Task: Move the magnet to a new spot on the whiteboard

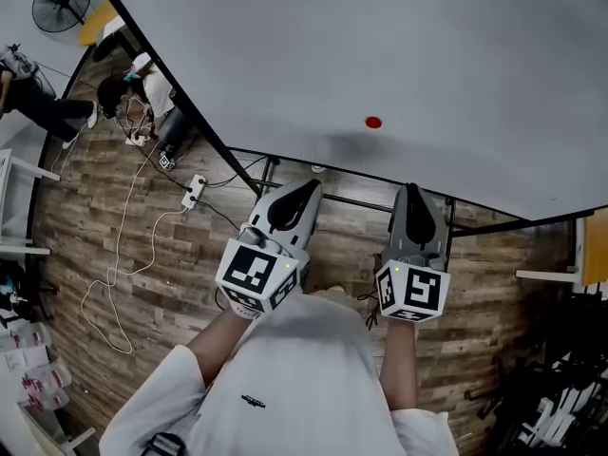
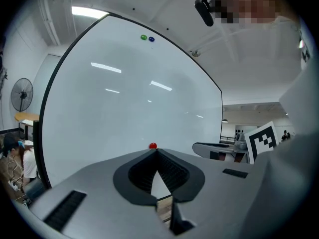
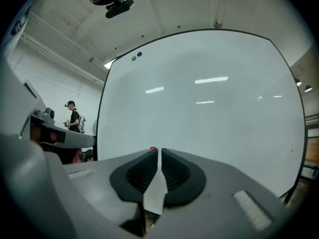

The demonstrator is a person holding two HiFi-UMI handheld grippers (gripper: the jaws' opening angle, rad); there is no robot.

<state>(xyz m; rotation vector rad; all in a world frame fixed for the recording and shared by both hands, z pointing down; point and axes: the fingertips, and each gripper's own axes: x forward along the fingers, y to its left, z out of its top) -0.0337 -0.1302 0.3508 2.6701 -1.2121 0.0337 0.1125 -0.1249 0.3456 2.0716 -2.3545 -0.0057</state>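
Observation:
A small red magnet (image 1: 372, 122) sticks low on the big whiteboard (image 1: 399, 55). Both grippers hang in the air short of the board, below the magnet, touching nothing. My left gripper (image 1: 310, 189) points up to the magnet's lower left; its tips meet, so it is shut and empty. My right gripper (image 1: 411, 191) sits to the magnet's lower right, with only a thin slit between its jaws and nothing in it. In the left gripper view the red magnet (image 2: 152, 146) peeks just over the left gripper (image 2: 156, 150). In the right gripper view the red magnet (image 3: 152, 148) shows over the right gripper (image 3: 159, 150).
A green magnet (image 2: 143, 37) and a blue magnet (image 2: 151, 39) sit near the board's top edge. The board's black stand bars (image 1: 361, 202) cross the wooden floor below it. Cables and a power strip (image 1: 195, 191) lie at left, near a fan (image 1: 61, 3) and a seated person (image 1: 123, 88).

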